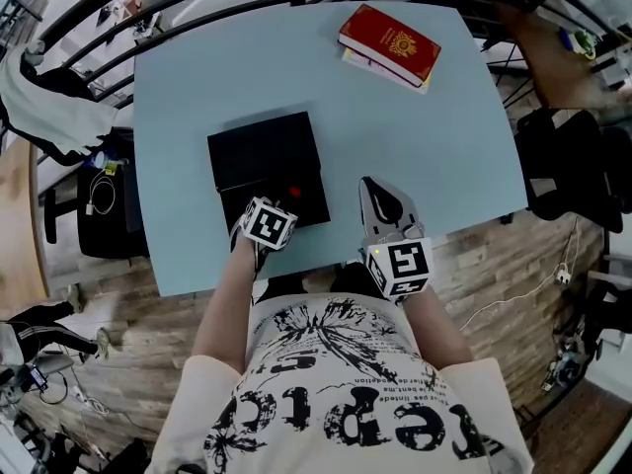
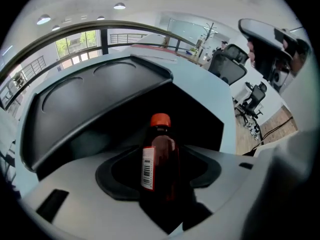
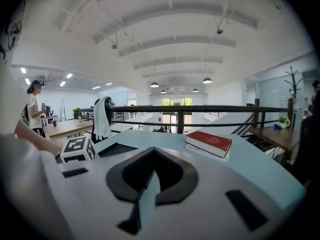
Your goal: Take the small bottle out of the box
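Note:
A small brown bottle (image 2: 159,154) with an orange cap and a white barcode label stands upright in the black box (image 1: 267,156) on the pale blue table (image 1: 425,136). In the head view only its cap shows as a red dot (image 1: 293,192) near the box's front edge. My left gripper (image 2: 159,173) is at that edge, open, its pads either side of the bottle with gaps showing. The box's black lid (image 2: 95,104) rises behind the bottle. My right gripper (image 1: 373,188) rests right of the box, shut and empty, with its tips (image 3: 151,156) meeting.
A red book (image 1: 390,44) lies on a thinner pale one at the table's far right; it also shows in the right gripper view (image 3: 209,142). A black railing runs behind the table. A chair with a white garment (image 1: 49,107) stands to the left.

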